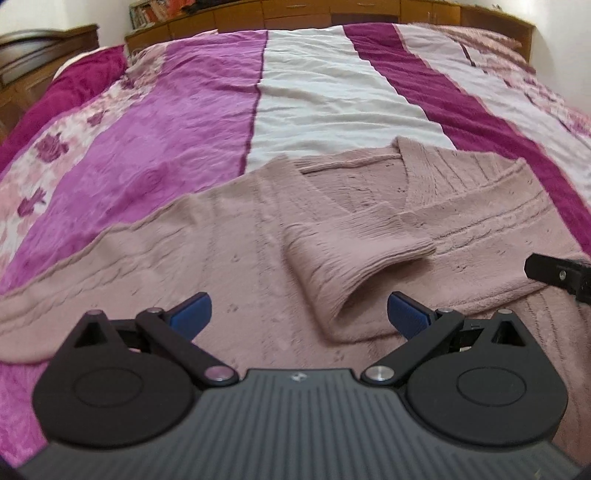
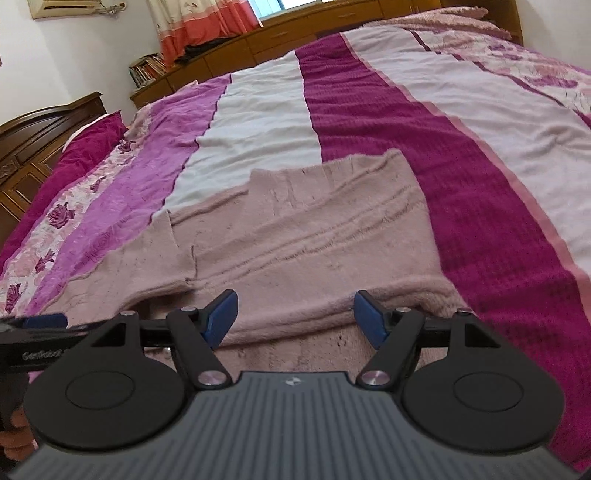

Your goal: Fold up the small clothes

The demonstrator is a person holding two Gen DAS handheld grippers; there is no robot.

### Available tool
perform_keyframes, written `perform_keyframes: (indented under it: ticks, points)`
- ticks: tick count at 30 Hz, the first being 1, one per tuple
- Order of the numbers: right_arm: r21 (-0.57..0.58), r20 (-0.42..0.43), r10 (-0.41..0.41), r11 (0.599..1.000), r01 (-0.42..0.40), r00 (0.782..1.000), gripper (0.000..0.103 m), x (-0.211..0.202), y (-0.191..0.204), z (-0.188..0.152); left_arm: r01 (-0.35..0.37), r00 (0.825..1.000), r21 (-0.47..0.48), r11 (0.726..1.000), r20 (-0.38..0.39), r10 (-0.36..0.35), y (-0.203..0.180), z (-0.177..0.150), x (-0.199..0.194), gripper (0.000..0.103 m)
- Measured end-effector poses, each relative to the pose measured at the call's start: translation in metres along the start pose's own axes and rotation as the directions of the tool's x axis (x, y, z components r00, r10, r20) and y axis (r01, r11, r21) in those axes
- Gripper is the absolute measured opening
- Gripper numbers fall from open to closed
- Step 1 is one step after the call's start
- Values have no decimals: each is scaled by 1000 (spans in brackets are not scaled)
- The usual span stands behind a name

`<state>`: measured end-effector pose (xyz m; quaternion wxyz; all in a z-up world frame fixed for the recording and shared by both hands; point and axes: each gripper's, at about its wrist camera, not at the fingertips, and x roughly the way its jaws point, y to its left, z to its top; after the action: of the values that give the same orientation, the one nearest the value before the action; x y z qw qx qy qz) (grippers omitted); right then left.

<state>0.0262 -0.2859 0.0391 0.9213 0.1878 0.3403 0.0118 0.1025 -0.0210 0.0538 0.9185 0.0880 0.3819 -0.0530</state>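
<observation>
A dusty-pink knitted sweater (image 1: 229, 236) lies flat on the bed, neck away from me. Its right sleeve (image 1: 351, 254) is folded across the chest, its cuff lying just ahead of my left gripper (image 1: 299, 314), which is open and empty over the sweater's lower body. In the right wrist view the sweater (image 2: 295, 236) shows with a folded-over edge at the near side. My right gripper (image 2: 295, 317) is open and empty just above that edge. Its tip shows at the right edge of the left wrist view (image 1: 557, 275). The left gripper shows at the left edge (image 2: 37, 325).
The bed cover (image 1: 332, 92) has magenta, white and floral stripes and stretches far beyond the sweater. A wooden headboard with drawers (image 2: 295, 33) runs along the far side. A dark wooden bed frame (image 2: 33, 140) and magenta pillow (image 2: 92, 144) stand at the left.
</observation>
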Motion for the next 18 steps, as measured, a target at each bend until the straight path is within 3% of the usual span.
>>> perform_keyframes:
  ticks: [6, 12, 16, 18]
  points:
    - [4, -10, -7, 1000, 7, 1000, 76, 13, 3, -9, -16, 999, 69, 997, 33, 14, -25, 5, 16, 103]
    - [13, 1, 3, 1000, -3, 1000, 77, 17, -1, -14, 14, 996, 140, 990, 85, -27, -44, 5, 19, 102]
    - [3, 12, 5, 1000, -5, 1000, 78, 18, -1, -17, 17, 994, 154, 988, 107, -34, -50, 6, 21, 90]
    - [-3, 18, 6, 1000, -6, 1000, 79, 19, -1, -19, 21, 993, 161, 987, 115, -40, -52, 7, 24, 76]
